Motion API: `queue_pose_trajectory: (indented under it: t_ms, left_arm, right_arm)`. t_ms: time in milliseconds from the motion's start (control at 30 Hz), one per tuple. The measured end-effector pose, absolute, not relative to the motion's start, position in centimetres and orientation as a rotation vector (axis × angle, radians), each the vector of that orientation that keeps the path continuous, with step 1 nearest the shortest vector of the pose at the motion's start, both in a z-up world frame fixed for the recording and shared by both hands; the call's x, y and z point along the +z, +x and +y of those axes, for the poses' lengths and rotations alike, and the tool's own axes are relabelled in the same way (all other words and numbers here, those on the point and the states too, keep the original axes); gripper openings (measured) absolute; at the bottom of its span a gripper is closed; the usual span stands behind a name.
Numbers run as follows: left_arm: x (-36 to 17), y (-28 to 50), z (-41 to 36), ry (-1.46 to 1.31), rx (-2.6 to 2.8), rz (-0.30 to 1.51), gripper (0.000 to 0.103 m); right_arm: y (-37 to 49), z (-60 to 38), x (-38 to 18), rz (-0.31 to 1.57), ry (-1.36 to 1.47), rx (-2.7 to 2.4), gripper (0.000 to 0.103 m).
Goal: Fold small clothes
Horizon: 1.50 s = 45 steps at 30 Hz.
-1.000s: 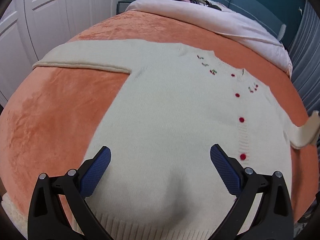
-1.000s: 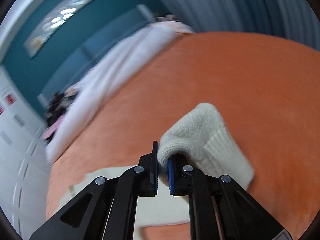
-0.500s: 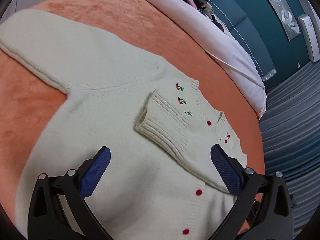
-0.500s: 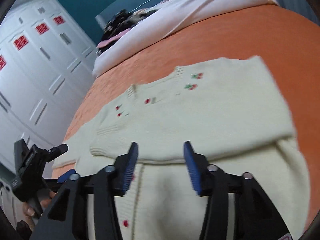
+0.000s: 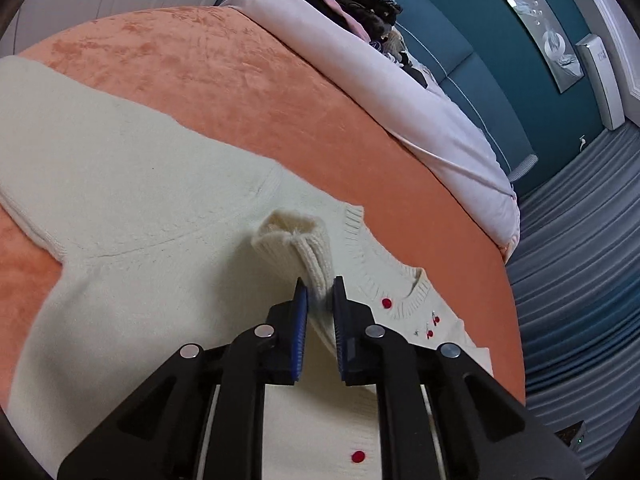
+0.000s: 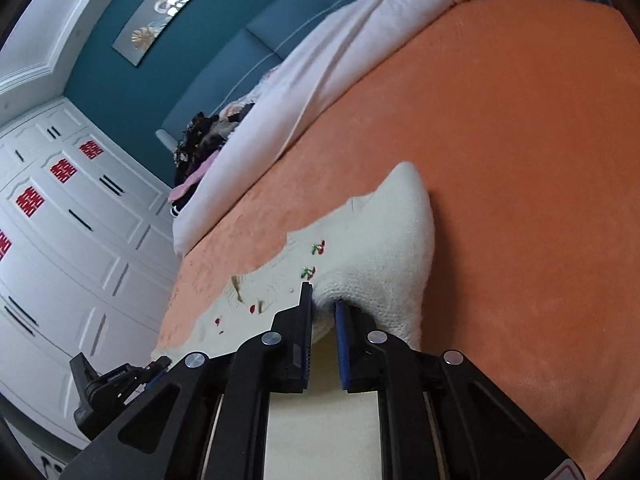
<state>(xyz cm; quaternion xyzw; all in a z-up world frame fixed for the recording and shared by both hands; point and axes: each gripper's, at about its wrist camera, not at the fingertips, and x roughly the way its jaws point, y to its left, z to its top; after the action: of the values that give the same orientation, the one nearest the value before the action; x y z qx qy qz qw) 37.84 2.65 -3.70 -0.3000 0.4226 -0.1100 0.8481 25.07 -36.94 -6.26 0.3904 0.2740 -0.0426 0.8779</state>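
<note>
A cream knit cardigan (image 5: 152, 280) with red buttons and cherry embroidery lies face up on the orange bedspread (image 5: 248, 92). One sleeve is folded across the chest. My left gripper (image 5: 320, 300) is shut on that sleeve's ribbed cuff (image 5: 296, 240) and holds it raised near the collar. The other sleeve (image 5: 80, 160) lies spread out to the left. In the right wrist view, my right gripper (image 6: 323, 306) is shut on the cardigan's shoulder fold (image 6: 392, 256), beside the cherry embroidery (image 6: 318, 248).
A pale pink duvet (image 5: 420, 112) and a pile of dark clothes (image 5: 360, 4) lie at the head of the bed. White wardrobe doors (image 6: 60, 220) stand on one side, grey curtains (image 5: 580, 260) on the other. The left gripper's body (image 6: 116, 380) shows in the right wrist view.
Both grippers were open half a second ago. The left one has closed on the folded sleeve's cuff and lifted it. The right one has closed on the shoulder fold.
</note>
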Motion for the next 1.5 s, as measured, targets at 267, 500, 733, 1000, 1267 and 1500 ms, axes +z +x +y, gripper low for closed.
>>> queue_pose_trajectory:
  t_ms: [267,500,733,1000,1267,1500]
  left_arm:
    - [-9.7,37.2,3.9,-0.655,-0.225,0.967,0.013]
    - [-7.4,33.9,11.2,-0.865,-0.14,0.825,0.07]
    - [-8.9,33.0,31.3,-1.035,0.348,0.691,0.083]
    - [-8.2,39.0,37.3,-1.081,0.396,0.714,0.01]
    - [7.9,40.9,12.3,-0.648,-0.27,0.57,0.01]
    - [-1.8,34.5,-7.2,-0.479,-0.433,0.919,0.052]
  right_arm:
    - [24.0,-36.8,-9.7,0.671,0.746,-0.181,0.008]
    - [21.9,-34.6,-9.0,0.776,0.594,-0.246,0.023]
    - [17.2,-27.5,-10.9,0.855,0.466,-0.164,0.042]
    - [17.4,-26.7,-11.4,0.842,0.432,-0.118,0.071]
    - [15.7,-27.2,-12.1,0.818,0.459,-0.079,0.077]
    - [15.6,-27.8,-12.0,0.805,0.502,-0.053,0.077]
